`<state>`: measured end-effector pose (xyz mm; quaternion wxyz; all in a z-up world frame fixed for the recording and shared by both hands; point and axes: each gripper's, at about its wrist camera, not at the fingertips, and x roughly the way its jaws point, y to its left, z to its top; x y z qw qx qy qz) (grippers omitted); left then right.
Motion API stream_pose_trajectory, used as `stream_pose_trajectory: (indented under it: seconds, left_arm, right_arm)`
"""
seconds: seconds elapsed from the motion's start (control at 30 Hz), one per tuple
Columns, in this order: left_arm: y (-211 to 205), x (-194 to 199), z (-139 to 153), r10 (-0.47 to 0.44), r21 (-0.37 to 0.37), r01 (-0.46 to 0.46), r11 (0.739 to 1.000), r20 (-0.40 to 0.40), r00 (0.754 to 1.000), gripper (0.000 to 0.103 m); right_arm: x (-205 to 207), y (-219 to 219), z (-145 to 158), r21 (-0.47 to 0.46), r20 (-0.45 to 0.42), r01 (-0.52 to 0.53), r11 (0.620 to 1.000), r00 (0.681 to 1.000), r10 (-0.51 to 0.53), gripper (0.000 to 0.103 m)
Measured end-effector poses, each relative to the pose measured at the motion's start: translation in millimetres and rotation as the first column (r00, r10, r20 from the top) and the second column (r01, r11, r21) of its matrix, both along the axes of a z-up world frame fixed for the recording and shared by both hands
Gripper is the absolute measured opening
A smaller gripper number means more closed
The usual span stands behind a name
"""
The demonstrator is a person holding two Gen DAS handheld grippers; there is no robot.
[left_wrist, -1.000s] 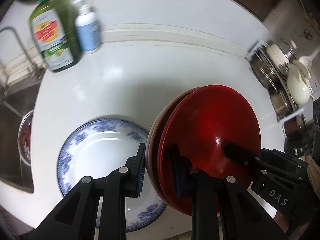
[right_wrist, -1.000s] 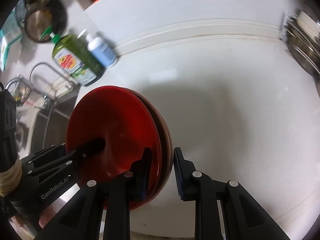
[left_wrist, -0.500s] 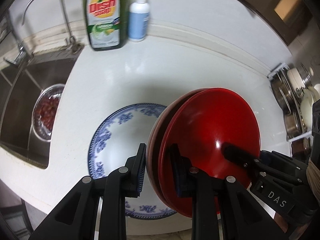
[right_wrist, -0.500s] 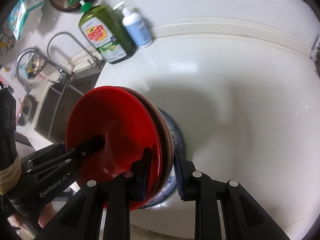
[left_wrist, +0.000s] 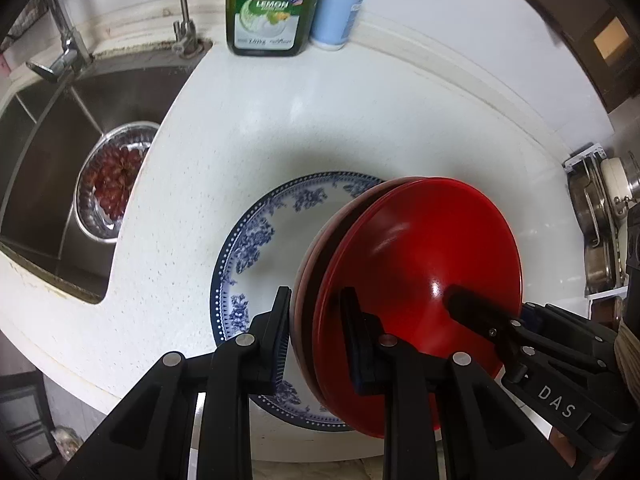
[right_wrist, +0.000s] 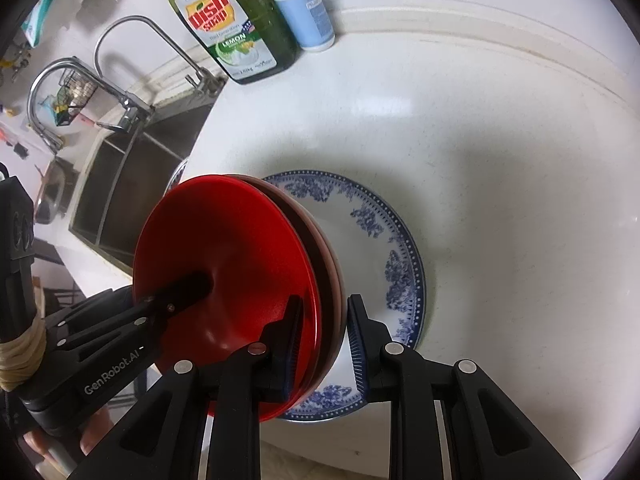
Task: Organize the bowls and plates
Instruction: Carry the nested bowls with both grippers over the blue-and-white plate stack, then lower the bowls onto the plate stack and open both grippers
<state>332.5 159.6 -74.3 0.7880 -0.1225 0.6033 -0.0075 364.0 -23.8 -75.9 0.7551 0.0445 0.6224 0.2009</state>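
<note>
Two tongs (left_wrist: 316, 336) (right_wrist: 324, 340) on red plates (left_wrist: 420, 264); grape bowl (left_wrist: 114, 184) left-view only.

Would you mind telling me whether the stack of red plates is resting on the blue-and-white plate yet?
Cannot tell. In both wrist views the red plates, clamped on edge, overlap the blue-and-white plate, hiding any contact or gap.

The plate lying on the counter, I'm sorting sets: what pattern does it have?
The plate is white with a blue floral border and a dotted rim, clearest in the left wrist view.
</note>
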Motion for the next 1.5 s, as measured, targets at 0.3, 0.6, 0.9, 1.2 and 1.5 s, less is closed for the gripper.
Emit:
stream_pose_trajectory:
  seconds: [0.3, 0.6, 0.9, 1.2, 1.5]
  left_arm:
    - [2.7, 4.0, -13.8, 0.005, -0.009, -0.006, 1.000, -0.043, 0.999, 0.024]
    - [1.4, 10.0, -27.2, 0.005, -0.021, -0.007, 1.000, -0.076, 0.997, 0.024]
    - [2.7, 12.9, -28.8, -0.007, -0.025, 0.006, 1.000, -0.069, 0.998, 0.024]
    - [2.5, 11.7, -23.5, -0.048, 0.016, 0.048, 0.999, -0.034, 0.998, 0.039]
    - [9.6, -1.2, -3.1, -0.054, 0.069, 0.048, 0.996, 0.077, 0.996, 0.063]
  right_arm:
    - [6.1, 7.6, -14.5, -0.018, -0.039, -0.003, 1.000, 0.999, 0.002, 0.024]
    - [9.0, 10.4, -23.6, -0.033, -0.061, -0.001, 0.999, 0.998, 0.000, 0.024]
    - [9.2, 10.7, -23.1, -0.038, -0.049, -0.013, 0.999, 0.999, 0.011, 0.024]
    - [4.7, 10.8, -22.1, -0.031, -0.005, -0.016, 0.999, 1.000, 0.016, 0.026]
    - [-9.1, 7.2, -0.2, -0.057, 0.125, 0.019, 0.998, 0.992, -0.012, 0.050]
